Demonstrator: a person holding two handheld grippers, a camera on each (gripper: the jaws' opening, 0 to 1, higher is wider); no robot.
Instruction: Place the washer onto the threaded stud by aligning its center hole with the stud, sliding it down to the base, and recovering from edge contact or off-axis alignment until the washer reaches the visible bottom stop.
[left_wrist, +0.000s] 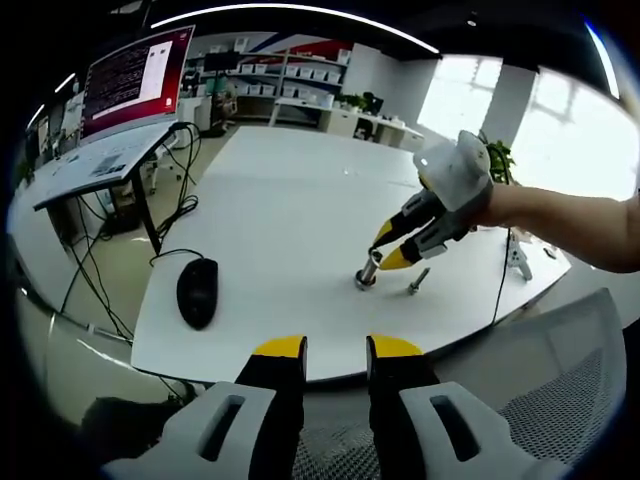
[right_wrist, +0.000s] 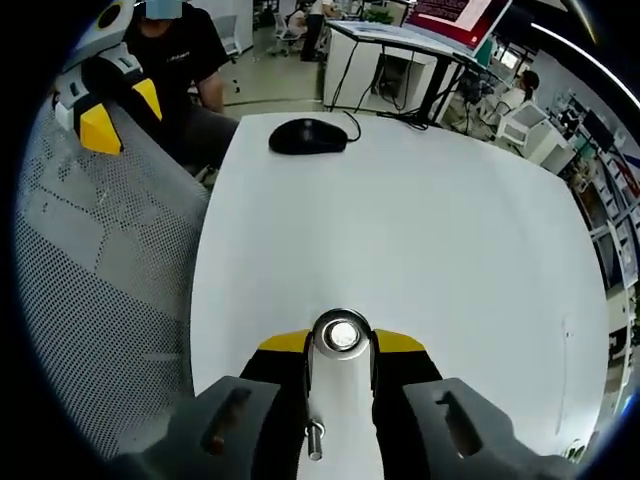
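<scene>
On the white table (left_wrist: 280, 220) a short metal stud (left_wrist: 367, 275) stands upright. My right gripper (left_wrist: 388, 248), held by a hand, comes in from the right with its yellow tips at the stud's top. In the right gripper view, the round shiny washer (right_wrist: 342, 335) sits between the yellow tips of my right gripper (right_wrist: 342, 345), which looks shut on it; the stud below is hidden. My left gripper (left_wrist: 336, 350) hovers off the table's near edge, jaws apart, nothing between them. It also appears far off as the left gripper (right_wrist: 100, 110).
A loose bolt (left_wrist: 418, 282) lies just right of the stud, seen again as the bolt (right_wrist: 315, 438). A black mouse (left_wrist: 197, 290) (right_wrist: 307, 135) rests near the table's left edge. A mesh chair (right_wrist: 100, 280) stands beside the table; a desk with a monitor (left_wrist: 135, 75) stands farther off.
</scene>
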